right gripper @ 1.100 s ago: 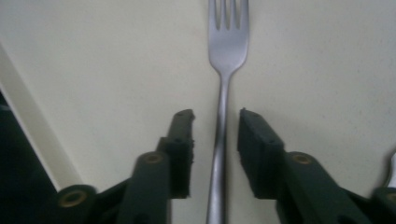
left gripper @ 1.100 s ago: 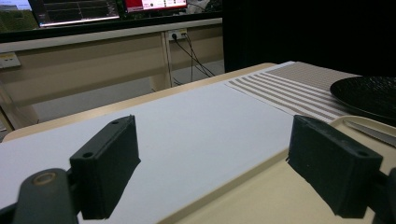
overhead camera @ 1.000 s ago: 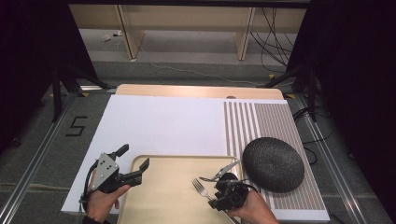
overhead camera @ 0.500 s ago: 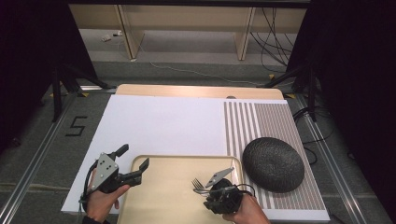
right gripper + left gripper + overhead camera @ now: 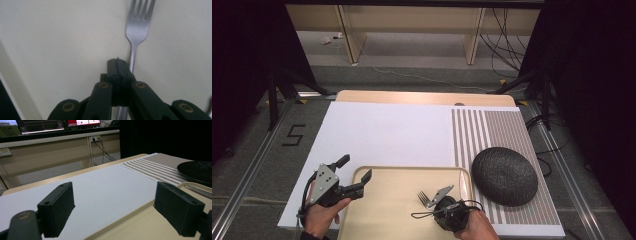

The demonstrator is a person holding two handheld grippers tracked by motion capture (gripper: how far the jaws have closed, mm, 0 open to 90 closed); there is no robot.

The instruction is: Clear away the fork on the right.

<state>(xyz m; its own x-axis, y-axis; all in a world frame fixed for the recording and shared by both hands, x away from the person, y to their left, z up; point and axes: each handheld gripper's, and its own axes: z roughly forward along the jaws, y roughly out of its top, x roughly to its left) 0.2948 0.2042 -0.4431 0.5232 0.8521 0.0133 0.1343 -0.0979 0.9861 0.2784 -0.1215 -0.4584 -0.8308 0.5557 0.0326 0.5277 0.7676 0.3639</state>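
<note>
The fork lay on the tray, tines toward the surface's far-left corner; right claw pressed closed beside its handle, left claw wide open, empty.

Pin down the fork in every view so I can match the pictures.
High view: the fork lies lower centre on the cream tray, tines away from the person.
Left gripper view: a silver sliver on the tray at the right edge may be it; cannot tell.
Right gripper view: top centre-right, tines up, handle running down beside the shut jaws.
Shared landmark: the cream tray.
</note>
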